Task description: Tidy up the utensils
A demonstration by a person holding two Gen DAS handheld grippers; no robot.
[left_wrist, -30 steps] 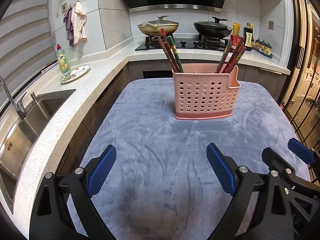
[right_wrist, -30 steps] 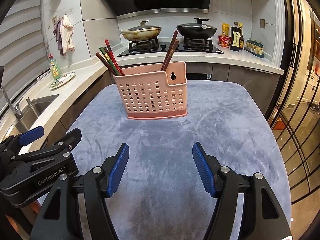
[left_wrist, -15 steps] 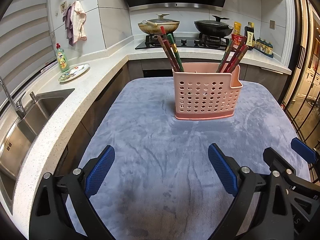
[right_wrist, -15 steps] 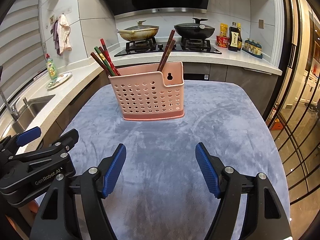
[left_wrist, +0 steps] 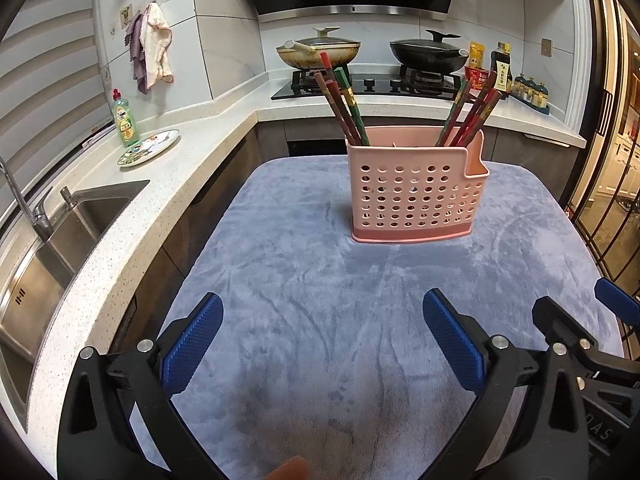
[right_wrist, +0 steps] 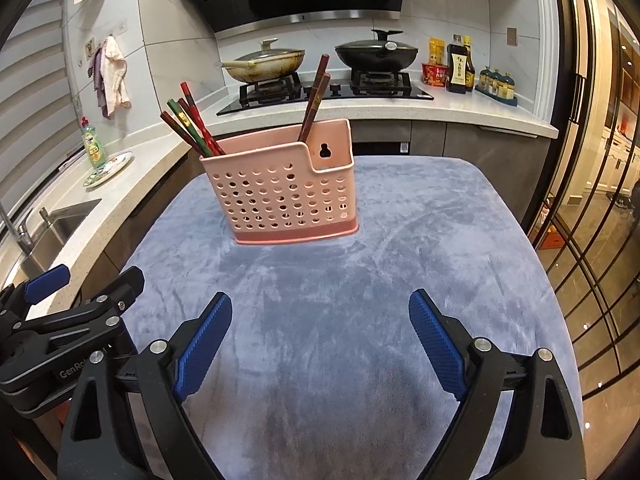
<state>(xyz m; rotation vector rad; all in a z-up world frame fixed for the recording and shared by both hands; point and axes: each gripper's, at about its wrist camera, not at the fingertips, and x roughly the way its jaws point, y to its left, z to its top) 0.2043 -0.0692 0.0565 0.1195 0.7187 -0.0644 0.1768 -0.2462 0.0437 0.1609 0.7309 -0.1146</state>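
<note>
A pink perforated utensil holder stands upright on the grey cloth-covered table; it also shows in the right wrist view. Several chopsticks lean out of its left end and several out of its right end. In the right wrist view the left bunch and right pair show too. My left gripper is open and empty, well short of the holder. My right gripper is open and empty, beside the left one.
A white counter with a steel sink runs along the left, close to the table. On it stand a dish soap bottle and a plate. A hob with two pans is behind. Glass doors are right.
Both grippers have drawn back slightly and stayed open. The holder and chopsticks have not moved.
</note>
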